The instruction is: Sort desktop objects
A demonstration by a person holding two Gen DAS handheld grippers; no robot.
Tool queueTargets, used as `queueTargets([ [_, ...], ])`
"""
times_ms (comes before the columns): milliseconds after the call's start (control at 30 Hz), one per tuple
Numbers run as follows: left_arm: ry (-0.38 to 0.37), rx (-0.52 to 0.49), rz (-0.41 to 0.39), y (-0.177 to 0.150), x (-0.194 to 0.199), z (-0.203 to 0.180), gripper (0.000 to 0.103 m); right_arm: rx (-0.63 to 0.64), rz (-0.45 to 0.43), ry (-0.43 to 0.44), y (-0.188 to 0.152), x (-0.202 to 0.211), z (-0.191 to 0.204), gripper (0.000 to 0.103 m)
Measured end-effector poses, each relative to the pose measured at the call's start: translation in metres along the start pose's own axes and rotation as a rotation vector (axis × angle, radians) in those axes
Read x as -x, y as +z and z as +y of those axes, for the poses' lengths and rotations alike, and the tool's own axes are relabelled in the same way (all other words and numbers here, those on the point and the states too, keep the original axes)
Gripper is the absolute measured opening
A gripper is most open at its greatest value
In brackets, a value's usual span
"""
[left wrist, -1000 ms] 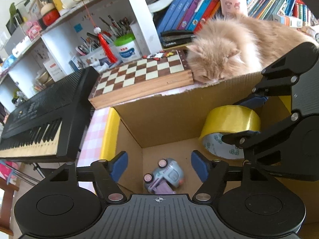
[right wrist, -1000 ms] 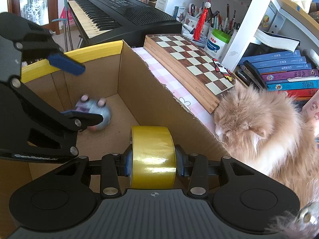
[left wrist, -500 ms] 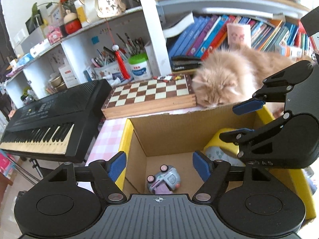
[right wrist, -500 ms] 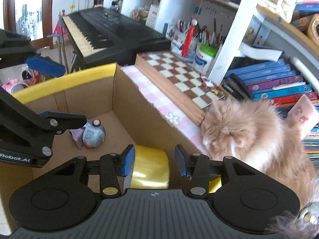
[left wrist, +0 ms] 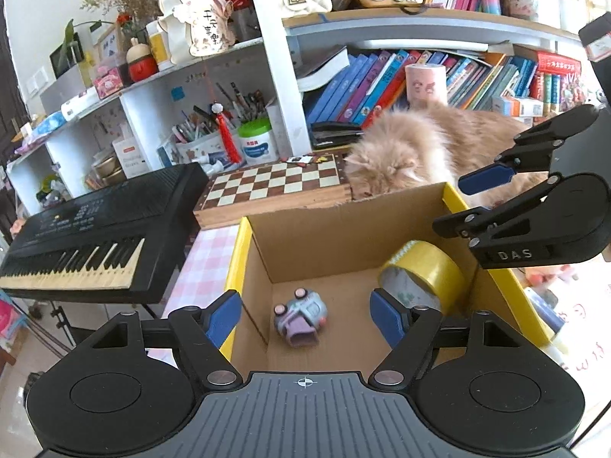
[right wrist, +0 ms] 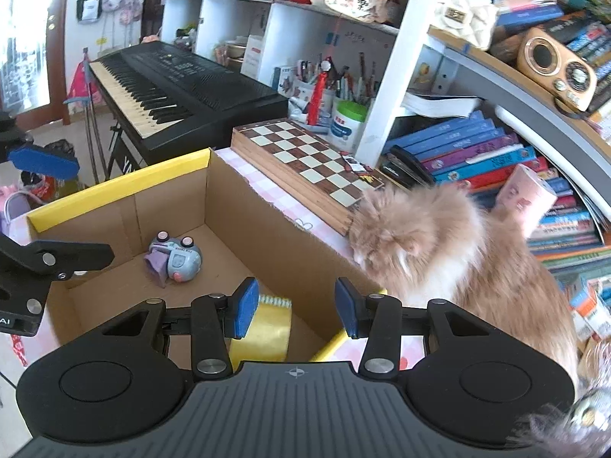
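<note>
The yellow tape roll [left wrist: 420,278] lies on its side on the cardboard box [left wrist: 324,236] floor, near the grey toy car [left wrist: 301,315]. Left gripper [left wrist: 305,315] and right gripper [right wrist: 293,307] jaws stand apart, empty.

Both wrist views look steeply down, close above the box [left wrist: 345,236]. Left faces the shelves [left wrist: 275,57] squarely; right looks from the side. Both share the cat [right wrist: 450,244] and chessboard [left wrist: 273,187].
</note>
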State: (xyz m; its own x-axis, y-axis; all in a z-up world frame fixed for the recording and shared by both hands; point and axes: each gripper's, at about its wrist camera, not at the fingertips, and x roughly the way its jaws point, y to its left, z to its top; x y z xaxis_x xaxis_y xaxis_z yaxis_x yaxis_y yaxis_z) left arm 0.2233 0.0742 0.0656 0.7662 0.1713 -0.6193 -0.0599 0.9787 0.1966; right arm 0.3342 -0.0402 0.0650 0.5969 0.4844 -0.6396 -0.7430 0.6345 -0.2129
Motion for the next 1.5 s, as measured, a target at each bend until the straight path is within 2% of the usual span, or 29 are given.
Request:
queueTargets([
  [400,-0.038,0.01,-0.04,-0.03,0.045,0.002,0.078,-0.094,-0.027,-0.052,-0.033,0.058,0.021,0.042],
  [500,-0.048,0.018,-0.047,-0.039,0.056,0.003,0.081,-0.129,-0.035,-0.069,-0.042,0.075,0.03,0.042],
  [867,-0.095,-0.008,-0.053,-0.076,0.097,-0.003,0.082,-0.233,-0.055,-0.137,-0.077,0.132,0.067,0.043],
  [1167,-0.076,0.042,-0.041,-0.113,0.118,-0.003,0.082,-0.311,-0.023,-0.166,-0.113,0.157,0.105,0.043],
  [1500,-0.053,0.113,0.013,-0.151,0.129,-0.007,0.082,-0.416,0.02,-0.187,-0.149,0.17,0.141,0.044],
])
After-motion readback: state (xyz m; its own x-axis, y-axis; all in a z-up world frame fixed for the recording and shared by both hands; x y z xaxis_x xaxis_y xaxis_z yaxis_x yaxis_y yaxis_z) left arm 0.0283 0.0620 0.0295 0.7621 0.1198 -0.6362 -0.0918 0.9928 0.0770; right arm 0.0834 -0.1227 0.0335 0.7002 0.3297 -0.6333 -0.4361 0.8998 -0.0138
